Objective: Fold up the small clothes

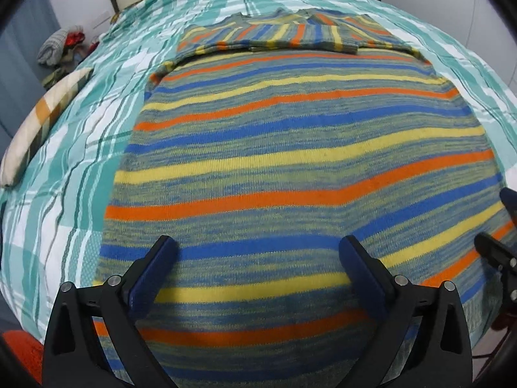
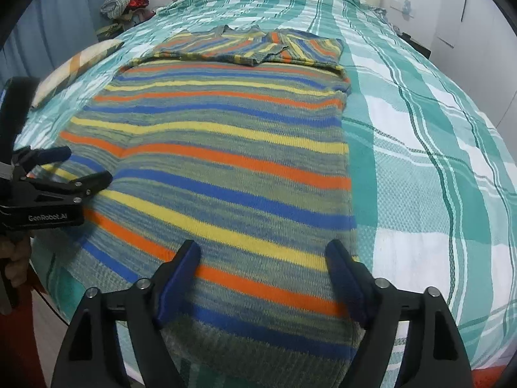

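Right wrist view shows both the right gripper [image 2: 261, 274] and left gripper [image 1: 258, 271] spread, empty, over the striped sweater [image 2: 226, 168] hem; pinch both corners evenly before folding upward.

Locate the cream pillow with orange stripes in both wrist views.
Left wrist: the striped pillow lies at the left edge, on the teal plaid bedspread, left of the striped sweater.
Right wrist: the pillow sits upper left, beyond the left gripper.
Shared landmark: the sweater's folded-in sleeves at its far end.
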Action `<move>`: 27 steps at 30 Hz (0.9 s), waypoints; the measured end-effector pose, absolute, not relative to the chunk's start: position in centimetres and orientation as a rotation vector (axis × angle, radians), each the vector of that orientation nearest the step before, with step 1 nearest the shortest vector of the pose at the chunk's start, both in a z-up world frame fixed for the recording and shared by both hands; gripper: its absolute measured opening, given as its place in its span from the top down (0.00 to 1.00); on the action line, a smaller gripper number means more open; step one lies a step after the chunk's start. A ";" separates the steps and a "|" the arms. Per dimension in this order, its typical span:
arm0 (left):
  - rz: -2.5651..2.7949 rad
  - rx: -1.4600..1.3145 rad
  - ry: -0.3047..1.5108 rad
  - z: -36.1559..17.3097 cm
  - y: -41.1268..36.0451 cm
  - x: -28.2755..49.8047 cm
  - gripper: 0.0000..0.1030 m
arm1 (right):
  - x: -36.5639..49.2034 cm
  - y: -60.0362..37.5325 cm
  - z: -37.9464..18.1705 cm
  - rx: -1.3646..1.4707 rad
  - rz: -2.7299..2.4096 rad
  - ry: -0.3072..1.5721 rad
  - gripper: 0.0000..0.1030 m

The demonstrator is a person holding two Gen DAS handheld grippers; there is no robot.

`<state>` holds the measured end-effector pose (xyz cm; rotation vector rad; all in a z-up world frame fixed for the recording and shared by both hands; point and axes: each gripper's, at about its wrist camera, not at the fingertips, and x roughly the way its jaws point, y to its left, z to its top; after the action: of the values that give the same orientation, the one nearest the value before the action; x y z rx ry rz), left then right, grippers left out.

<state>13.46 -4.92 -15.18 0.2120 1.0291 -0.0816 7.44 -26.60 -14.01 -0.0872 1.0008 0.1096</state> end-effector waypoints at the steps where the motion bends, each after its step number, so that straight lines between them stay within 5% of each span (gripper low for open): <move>1: -0.079 0.211 1.028 -15.3 -4.9 13.4 0.01 | 7.4 -26.6 -14.3 -0.092 0.108 1.000 0.18; 27: -0.073 0.220 1.008 -15.6 -5.0 13.3 0.01 | 7.1 -26.2 -15.2 -0.126 0.109 0.965 0.12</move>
<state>13.28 -4.96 -15.63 0.2201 1.0084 -0.0732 7.06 -26.17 -15.19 -0.1260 0.9649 0.1090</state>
